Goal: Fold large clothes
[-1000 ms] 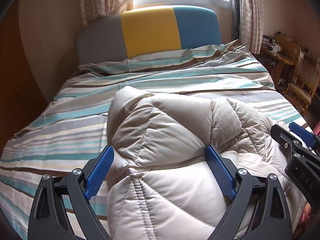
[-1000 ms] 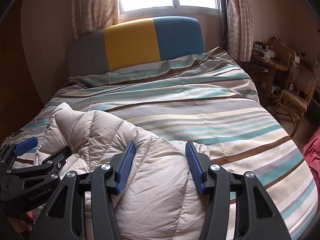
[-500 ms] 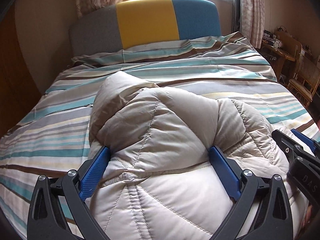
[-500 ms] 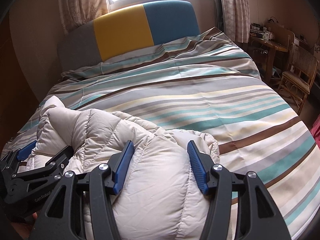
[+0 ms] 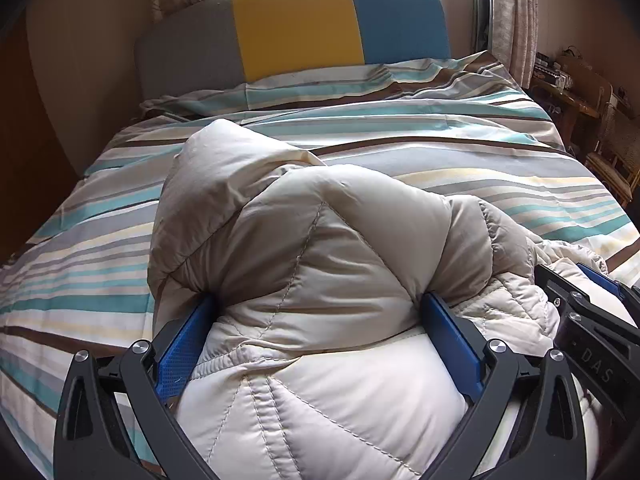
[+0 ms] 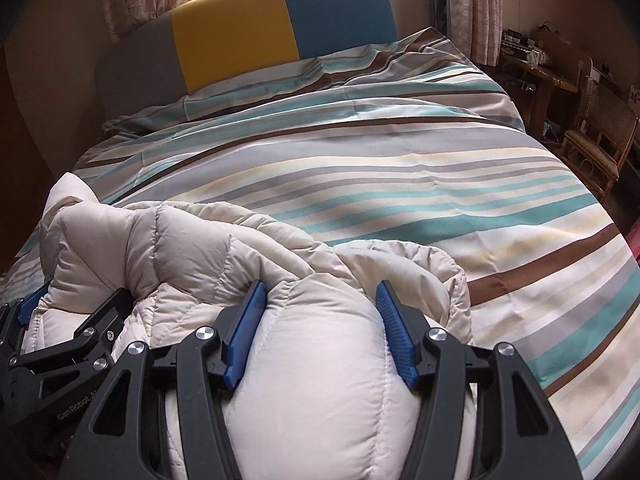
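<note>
- Our left gripper (image 5: 316, 344), fingers spread wide, presses a fold of beige puffy jacket (image 5: 320, 264).
- Our right gripper (image 6: 318, 334), fingers half open, pinches the jacket, low centre, on the striped bed (image 6: 400, 168).

One jacket (image 5: 320, 280), puffy and cream, lies on one bed (image 5: 480, 152). Two hand-held grippers: the left hand-held gripper (image 5: 320, 340) and the right hand-held gripper (image 6: 320, 336), each with two blue pads. One striped cover (image 6: 400, 160) spreads over the bed. One headboard (image 5: 296, 28) shows three colour panels: grey, yellow, blue. Two curtains (image 6: 472, 12) flank one window. One desk (image 6: 536, 68) and one wicker chair (image 6: 600, 128) stand beside the bed.
</note>
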Demonstrator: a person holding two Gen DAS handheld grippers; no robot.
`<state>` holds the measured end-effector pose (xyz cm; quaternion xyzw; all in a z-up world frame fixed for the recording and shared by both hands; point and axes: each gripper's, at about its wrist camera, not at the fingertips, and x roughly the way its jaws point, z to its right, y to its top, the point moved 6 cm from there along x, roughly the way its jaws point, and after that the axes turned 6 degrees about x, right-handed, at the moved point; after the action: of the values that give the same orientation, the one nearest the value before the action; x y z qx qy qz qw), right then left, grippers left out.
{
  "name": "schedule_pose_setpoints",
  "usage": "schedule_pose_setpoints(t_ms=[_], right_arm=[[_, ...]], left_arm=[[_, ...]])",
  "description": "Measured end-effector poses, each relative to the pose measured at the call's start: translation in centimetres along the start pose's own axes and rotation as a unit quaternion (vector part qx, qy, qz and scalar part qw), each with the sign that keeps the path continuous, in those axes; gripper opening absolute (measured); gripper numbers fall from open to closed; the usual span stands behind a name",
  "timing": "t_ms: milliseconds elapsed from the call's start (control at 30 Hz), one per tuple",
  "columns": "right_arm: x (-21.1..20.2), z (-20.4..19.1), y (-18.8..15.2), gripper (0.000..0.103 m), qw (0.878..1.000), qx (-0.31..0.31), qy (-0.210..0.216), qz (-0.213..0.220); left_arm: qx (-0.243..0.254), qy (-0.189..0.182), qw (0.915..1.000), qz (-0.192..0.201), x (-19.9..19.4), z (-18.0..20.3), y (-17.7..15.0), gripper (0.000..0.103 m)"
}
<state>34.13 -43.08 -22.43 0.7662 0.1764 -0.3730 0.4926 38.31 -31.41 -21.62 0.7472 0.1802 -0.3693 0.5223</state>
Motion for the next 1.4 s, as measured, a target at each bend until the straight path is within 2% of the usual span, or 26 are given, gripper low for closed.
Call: schedule_pose_setpoints(t_ms=[167, 233, 333, 433, 467, 567, 733, 933, 1100, 1200, 1300, 1400], right_arm=[[-0.9, -0.1, 0.0, 0.056, 1.000, -0.003, 0.006, 0.023], [-1.5, -0.1, 0.1, 0.056, 0.999, -0.003, 0.001, 0.037], [-3.9, 0.1, 0.1, 0.059, 0.996, 0.002, 0.008, 0.087], [-6.7, 0.7, -0.5, 0.064, 0.992, 0.017, 0.010, 0.121], [-7.4, 0.8, -0.9, 0.070, 0.992, 0.021, 0.013, 0.125], [-8.7, 1.5, -2.1, 0.079, 0.991, 0.029, 0.017, 0.130], [-7.9, 2.6, -2.7, 0.082, 0.992, 0.055, 0.028, 0.112], [-6.6, 2.7, -2.9, 0.083, 0.993, 0.063, 0.032, 0.093], [-7.0, 2.6, -2.8, 0.083, 0.993, 0.062, 0.030, 0.096], [-7.4, 2.5, -2.5, 0.084, 0.994, 0.058, 0.039, 0.086], [-8.5, 2.4, -1.8, 0.083, 0.994, 0.056, 0.062, 0.065], [-11.4, 1.9, 0.6, 0.080, 0.992, 0.043, 0.072, 0.096]], left_arm=[[0.003, 0.021, 0.9998, 0.007, -2.6, 0.2, -0.6, 0.100], [-0.010, 0.015, 0.9998, 0.013, -4.3, 0.1, -1.1, 0.100], [-0.027, -0.002, 0.9989, 0.039, -7.5, 0.7, -2.5, 0.100], [-0.002, 0.012, 0.9961, 0.088, -9.8, 1.6, -4.2, 0.100], [0.011, 0.023, 0.9938, 0.108, -10.4, 1.9, -4.9, 0.100], [0.023, 0.029, 0.9897, 0.138, -10.9, 1.9, -5.8, 0.100], [0.022, 0.004, 0.9872, 0.158, -9.9, 1.6, -6.4, 0.100], [0.026, -0.005, 0.9887, 0.147, -8.4, 1.9, -6.1, 0.100], [0.032, 0.014, 0.9879, 0.151, -9.6, 2.1, -6.2, 0.100], [0.046, -0.002, 0.9907, 0.128, -10.4, 2.0, -5.9, 0.100], [0.050, -0.016, 0.9936, 0.100, -11.1, 1.1, -4.7, 0.100], [0.025, -0.003, 0.9941, 0.106, -11.4, -0.9, -1.9, 0.100]])
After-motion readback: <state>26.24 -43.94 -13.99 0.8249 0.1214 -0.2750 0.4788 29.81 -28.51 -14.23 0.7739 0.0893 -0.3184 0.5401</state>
